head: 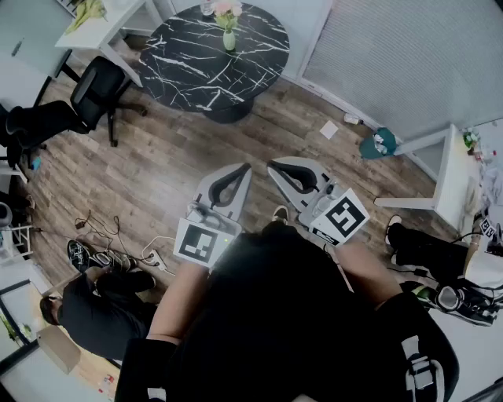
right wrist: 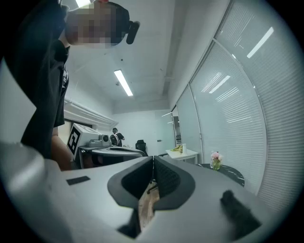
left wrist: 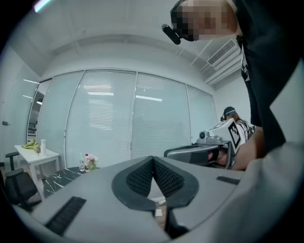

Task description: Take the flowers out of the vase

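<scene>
Plainly, none of the task is done yet. Both pairs of jaws are pressed together with nothing between them. The left gripper (left wrist: 153, 161) and the right gripper (right wrist: 153, 160) each show their ribbed pads meeting in a closed seam. They are held level and side by side in front of the person's body, over the wooden floor (head: 157, 173).

The flowers (head: 226, 9) stand upright in the pale green vase (head: 229, 39), near the far edge of the round black marbled desk (head: 196, 67) and well apart from either gripper. A clear bottle (head: 207, 8) stands just beside the vase, at the far-left edge.

By my reading everything is left to do: the walk to the desk, opening one pair of jaws, closing on the stems and lifting them clear. The other gripper could perhaps steady the vase.

Room to move looks generous. A broad stretch of bare floor lies between the grippers and the desk's near edge. The near half of the desk top carries nothing, so a reach across it should meet no obstacle before the vase.

An office chair (head: 98, 86) stands near the desk's left edge. Loose cables (head: 118, 243) lie on the floor to the person's left, off the straight path. The bottle is the one thing close enough to knock.
</scene>
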`<state>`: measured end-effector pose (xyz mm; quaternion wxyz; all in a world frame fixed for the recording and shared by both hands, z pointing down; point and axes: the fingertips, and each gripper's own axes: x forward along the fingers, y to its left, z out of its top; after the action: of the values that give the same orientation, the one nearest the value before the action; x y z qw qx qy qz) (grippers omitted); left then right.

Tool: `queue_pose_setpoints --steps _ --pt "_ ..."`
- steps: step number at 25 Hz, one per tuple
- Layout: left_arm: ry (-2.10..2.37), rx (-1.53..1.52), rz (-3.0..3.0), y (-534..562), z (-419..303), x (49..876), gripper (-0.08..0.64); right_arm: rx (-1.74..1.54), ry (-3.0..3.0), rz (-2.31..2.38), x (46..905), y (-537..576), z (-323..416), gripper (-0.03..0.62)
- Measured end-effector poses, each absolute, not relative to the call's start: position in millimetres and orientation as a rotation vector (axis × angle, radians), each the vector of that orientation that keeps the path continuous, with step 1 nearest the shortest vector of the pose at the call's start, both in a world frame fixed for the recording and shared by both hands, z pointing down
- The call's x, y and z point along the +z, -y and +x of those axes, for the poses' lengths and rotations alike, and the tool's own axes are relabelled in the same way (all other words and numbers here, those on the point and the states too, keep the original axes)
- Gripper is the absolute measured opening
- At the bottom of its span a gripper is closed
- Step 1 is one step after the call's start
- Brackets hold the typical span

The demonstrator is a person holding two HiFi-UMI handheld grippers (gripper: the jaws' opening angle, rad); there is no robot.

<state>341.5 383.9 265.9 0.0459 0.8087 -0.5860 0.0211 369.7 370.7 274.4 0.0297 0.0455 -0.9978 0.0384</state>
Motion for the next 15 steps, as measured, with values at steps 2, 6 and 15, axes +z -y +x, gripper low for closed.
queue_pose_setpoints --steps 2,6,15 --pt "1.797 0.062 2.472 -378 346 265 0.011 0.131 3.096 0.137 271 -364 373 0.021" --pt "1.805 0.06 2.447 -371 353 268 0.011 0.16 3.066 0.105 279 -355 382 0.023" --pt "1.879 0.096 2.395 -340 371 267 0.011 0.145 3.079 0.008 274 -324 403 0.023"
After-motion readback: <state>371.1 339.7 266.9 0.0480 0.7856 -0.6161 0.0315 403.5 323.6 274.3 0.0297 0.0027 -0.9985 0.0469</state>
